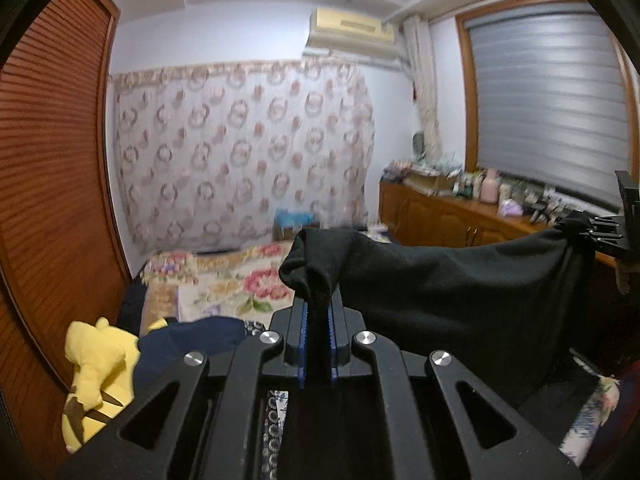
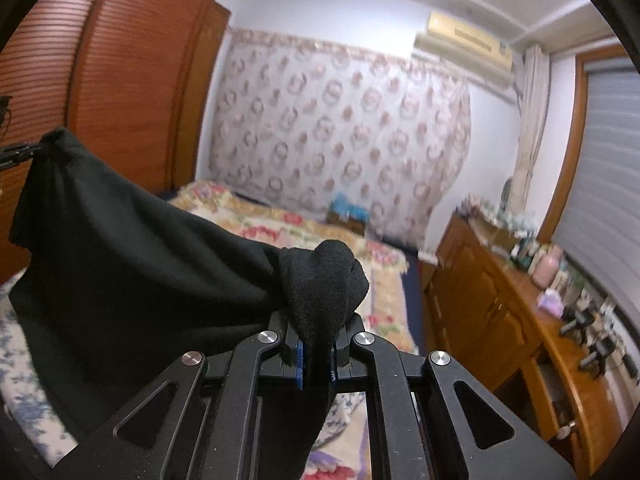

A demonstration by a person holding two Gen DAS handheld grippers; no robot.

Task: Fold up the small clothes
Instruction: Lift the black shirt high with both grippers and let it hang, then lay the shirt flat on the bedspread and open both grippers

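Observation:
A black garment [image 1: 448, 288] hangs stretched in the air between my two grippers, above the bed. My left gripper [image 1: 318, 320] is shut on one bunched corner of it. My right gripper [image 2: 318, 344] is shut on the other bunched corner; the garment [image 2: 132, 256] runs from it to the left. The right gripper also shows at the far right of the left wrist view [image 1: 604, 234], pinching the cloth. The left gripper shows at the far left edge of the right wrist view [image 2: 16, 152].
A bed with a floral cover [image 2: 320, 232] lies below. A yellow plush toy [image 1: 96, 368] and dark blue clothes [image 1: 188, 344] lie at its left. A wooden wardrobe [image 1: 48, 184] stands left, a wooden cabinet [image 2: 500, 312] with bottles right.

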